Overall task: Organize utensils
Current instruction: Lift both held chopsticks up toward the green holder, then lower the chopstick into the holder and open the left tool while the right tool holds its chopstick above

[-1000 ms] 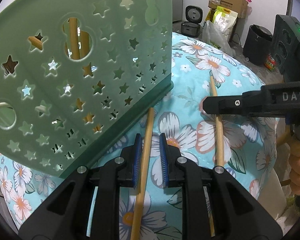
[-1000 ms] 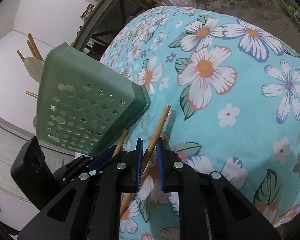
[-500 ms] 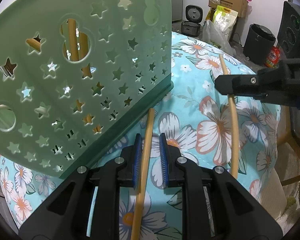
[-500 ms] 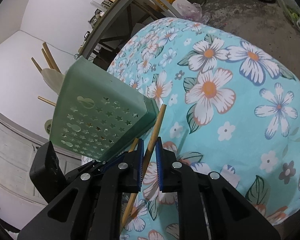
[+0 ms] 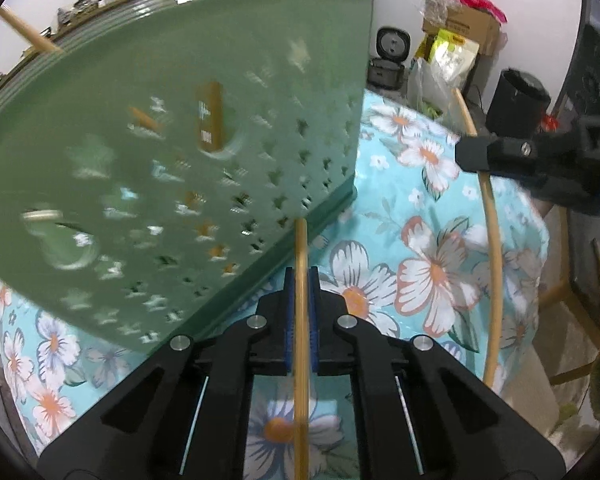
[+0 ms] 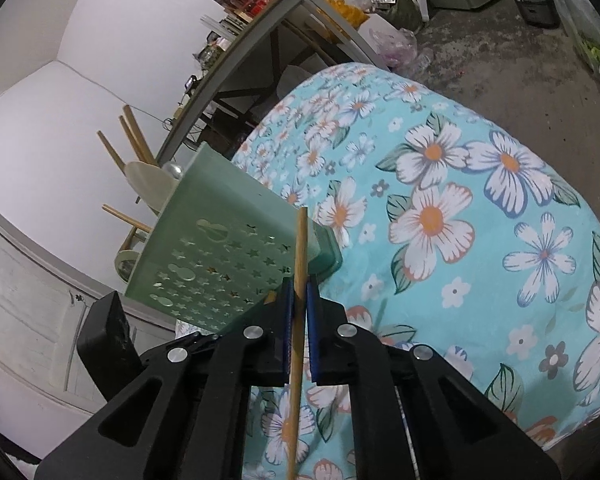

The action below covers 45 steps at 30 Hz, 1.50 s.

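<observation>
Green caddy (image 5: 172,152): my left-hand camera has it filling the left side, blurred, standing on the flowered cloth; its wall is pierced with star-shaped holes and wooden sticks show through them. My right-hand camera shows it further off (image 6: 220,256), near the left edge of the table, with wooden handles (image 6: 134,140) and a pale spoon bowl (image 6: 148,184) rising from its top.

My left hand-held gripper (image 5: 301,280): pinched tight on a wooden chopstick (image 5: 301,248); both blue pads press its sides. The stick runs straight up the middle of the view, and its far tip lies just at the caddy's lower edge.

Table (image 6: 480,208): covered by a turquoise cloth with white and orange flowers.

My right hand-held gripper (image 6: 298,288): clamped on a second wooden chopstick (image 6: 300,240), blue pads against both sides. The stick's tip stands in front of the caddy's near corner; I cannot tell whether it touches. From my left camera this gripper (image 5: 472,150) comes in from the right edge, with its chopstick (image 5: 494,240) passing through it, clear of the cloth at its upper end.

Room behind: a long shelf (image 6: 252,44) of clutter, a black bin (image 5: 518,106), boxes and bags.
</observation>
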Motion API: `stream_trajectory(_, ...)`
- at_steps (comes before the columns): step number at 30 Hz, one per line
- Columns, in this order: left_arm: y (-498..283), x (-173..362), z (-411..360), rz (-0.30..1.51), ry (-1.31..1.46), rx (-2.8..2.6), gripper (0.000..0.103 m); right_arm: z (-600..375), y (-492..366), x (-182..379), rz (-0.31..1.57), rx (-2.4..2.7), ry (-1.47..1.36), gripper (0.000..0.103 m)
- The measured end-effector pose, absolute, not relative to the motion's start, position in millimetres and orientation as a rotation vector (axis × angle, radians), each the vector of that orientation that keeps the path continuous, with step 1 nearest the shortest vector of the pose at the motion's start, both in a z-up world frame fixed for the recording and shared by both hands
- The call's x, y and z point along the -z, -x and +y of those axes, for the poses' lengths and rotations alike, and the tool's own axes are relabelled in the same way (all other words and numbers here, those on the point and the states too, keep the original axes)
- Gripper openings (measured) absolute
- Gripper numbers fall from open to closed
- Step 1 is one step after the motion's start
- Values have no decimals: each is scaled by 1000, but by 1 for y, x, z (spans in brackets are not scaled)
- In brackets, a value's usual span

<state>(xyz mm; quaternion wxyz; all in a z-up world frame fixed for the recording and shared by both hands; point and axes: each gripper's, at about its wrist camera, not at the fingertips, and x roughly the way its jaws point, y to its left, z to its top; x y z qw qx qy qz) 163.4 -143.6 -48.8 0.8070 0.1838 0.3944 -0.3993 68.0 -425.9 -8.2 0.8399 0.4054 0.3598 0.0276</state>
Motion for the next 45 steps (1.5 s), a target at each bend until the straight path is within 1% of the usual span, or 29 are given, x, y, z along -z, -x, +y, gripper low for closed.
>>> stream_trajectory(3,-163,29,-128,817,-336,869,5,-425,-66,-1,740,-67,-845,7)
stream_trajectory(17,-155,-103,-59,609,-73,929,5,-419,-66,-49,628,-103,-755,6)
stream_trajectory(32,-147,-213,-13,322,68,914,5,-417,-71,-56,610,-120,-742,6)
stream_trajectory(35,-149,-225,-14,276,69,901,5,-417,-72,-56,610,-121,-741,6)
stream_trajectory(39,-153,-224,-23,265,44,877,5,-416,-74,-58,609,-122,-738,6)
stream_trajectory(45,-179,-198,-41,336,35,846,5,-415,-77,-56,619,-124,-733,6)
